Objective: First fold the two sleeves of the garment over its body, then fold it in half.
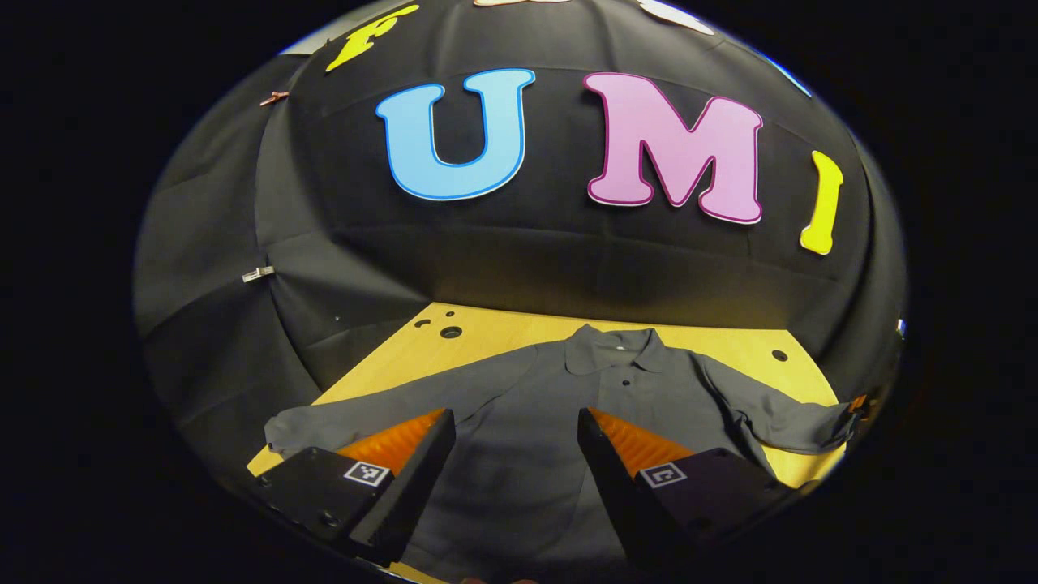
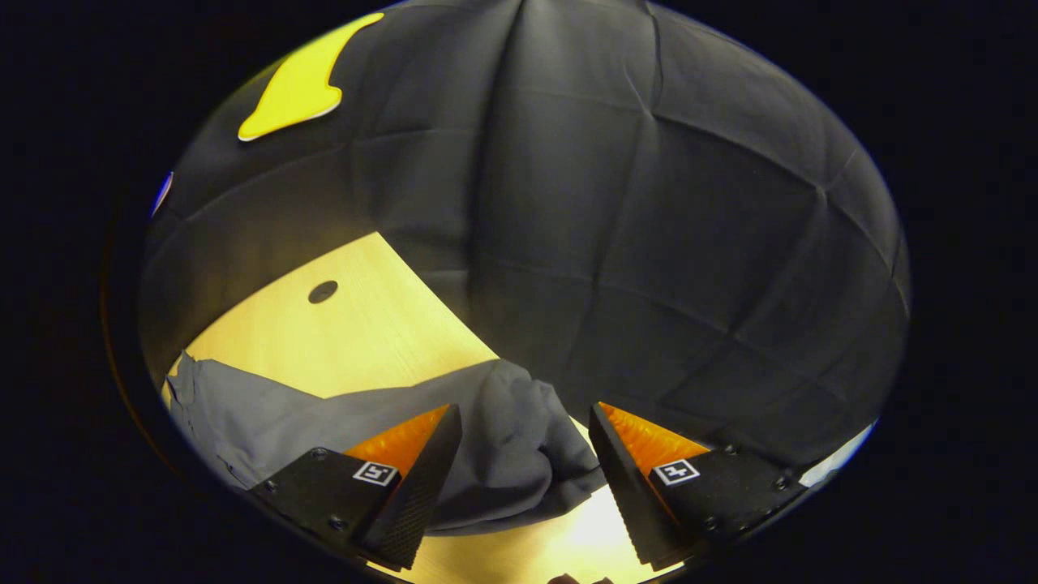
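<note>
Grey sleeve [image 2: 503,454] between spread fingers [image 2: 422,478]

Dark grey shirt [image 1: 519,422] on pale yellow table [image 1: 503,328] — finger pads [image 1: 641,444] orange, seemingly ribbed.

Grey shirt [image 1: 527,422] flat, sleeves outspread

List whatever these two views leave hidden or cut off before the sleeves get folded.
- Left gripper view: the dark grey collared shirt has its hem cut off at the bottom edge, partly behind the open left claw.
- Left gripper view: the right sleeve cuff is squeezed into the rim, too distorted to read.
- Right gripper view: the open right claw covers part of the bunched sleeve.
</note>
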A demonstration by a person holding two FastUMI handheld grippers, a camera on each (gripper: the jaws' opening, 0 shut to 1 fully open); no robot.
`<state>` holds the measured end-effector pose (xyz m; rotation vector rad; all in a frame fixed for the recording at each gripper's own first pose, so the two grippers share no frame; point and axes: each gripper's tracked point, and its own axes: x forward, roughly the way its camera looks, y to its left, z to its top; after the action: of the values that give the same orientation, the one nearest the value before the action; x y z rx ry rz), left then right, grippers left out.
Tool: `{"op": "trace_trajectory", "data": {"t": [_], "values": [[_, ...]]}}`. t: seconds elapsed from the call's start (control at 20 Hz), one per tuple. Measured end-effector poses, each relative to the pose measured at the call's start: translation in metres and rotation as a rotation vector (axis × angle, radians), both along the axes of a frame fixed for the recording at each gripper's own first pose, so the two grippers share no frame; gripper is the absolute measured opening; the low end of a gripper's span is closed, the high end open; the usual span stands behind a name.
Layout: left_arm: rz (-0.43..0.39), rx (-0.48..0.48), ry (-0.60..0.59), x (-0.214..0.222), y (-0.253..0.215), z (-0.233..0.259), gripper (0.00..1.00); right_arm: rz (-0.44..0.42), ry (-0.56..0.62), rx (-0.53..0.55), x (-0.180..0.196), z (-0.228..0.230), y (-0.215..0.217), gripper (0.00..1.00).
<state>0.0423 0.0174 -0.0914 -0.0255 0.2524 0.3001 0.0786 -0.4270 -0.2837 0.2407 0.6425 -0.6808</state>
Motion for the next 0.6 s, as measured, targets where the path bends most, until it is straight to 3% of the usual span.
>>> {"op": "trace_trajectory", "data": {"t": [0.45, 0.5, 0.6], "values": [[-0.007, 0.004, 0.019, -0.005, -0.011, -0.006, 0.95, 0.032, 0.079, 0.108, 0.003, -0.042, 0.006, 1.0], [-0.005, 0.002, 0.021, -0.007, -0.012, -0.006, 0.95, 0.024, 0.079, 0.107, 0.003, -0.041, 0.003, 0.96], [-0.001, -0.002, 0.026, -0.01, -0.012, -0.007, 0.95, 0.009, 0.077, 0.112, -0.001, -0.04, -0.003, 0.8]]}}
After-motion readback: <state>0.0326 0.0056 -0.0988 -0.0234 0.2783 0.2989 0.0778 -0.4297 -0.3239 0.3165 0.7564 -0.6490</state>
